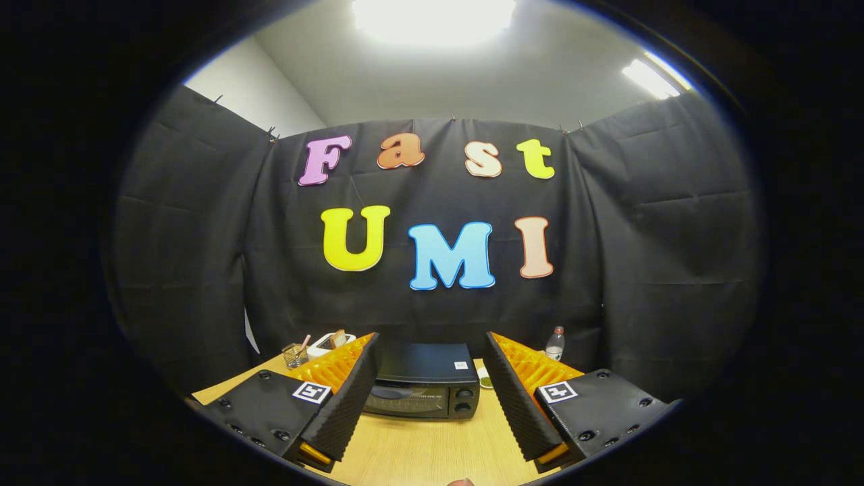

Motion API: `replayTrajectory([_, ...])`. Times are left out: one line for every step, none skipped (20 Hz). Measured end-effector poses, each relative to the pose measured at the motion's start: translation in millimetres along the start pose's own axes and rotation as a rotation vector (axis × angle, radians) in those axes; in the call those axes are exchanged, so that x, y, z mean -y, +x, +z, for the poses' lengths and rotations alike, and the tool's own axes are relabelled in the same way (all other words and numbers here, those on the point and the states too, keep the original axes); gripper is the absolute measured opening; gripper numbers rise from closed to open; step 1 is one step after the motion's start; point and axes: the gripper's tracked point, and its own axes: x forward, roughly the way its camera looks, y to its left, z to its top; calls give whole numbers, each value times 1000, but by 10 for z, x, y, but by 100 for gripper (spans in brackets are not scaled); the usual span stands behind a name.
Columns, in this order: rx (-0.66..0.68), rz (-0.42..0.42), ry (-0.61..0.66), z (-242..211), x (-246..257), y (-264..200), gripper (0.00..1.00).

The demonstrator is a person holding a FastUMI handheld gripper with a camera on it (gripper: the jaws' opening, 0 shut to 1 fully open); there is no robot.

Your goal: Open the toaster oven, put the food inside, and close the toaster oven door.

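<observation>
Gripper view: gripper [430, 347] spread wide above table [418, 452]; oven [424, 388] shut at 12 o'clock, between fingers.

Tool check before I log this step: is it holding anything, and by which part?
Nothing is held. The tool is open, its fingers apart, with the closed toaster oven beyond them.

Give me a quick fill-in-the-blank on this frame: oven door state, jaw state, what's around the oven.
1. The toaster oven door is ____.
2. The gripper has its jaws ____, holding nothing.
3. The oven stands on the wooden table, seen ____ the two fingers.
4. Behind the right finger, by the black cloth wall, stands a small clear ____.

Missing words: closed; open; between; bottle
</observation>
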Motion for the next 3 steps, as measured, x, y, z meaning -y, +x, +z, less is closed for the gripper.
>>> replayTrajectory([14,1,-8,46,2,-7,96])
replayTrajectory([22,2,-16,69,-3,-15,96])
replayTrajectory([27,4,-23,70,-10,-16,96])
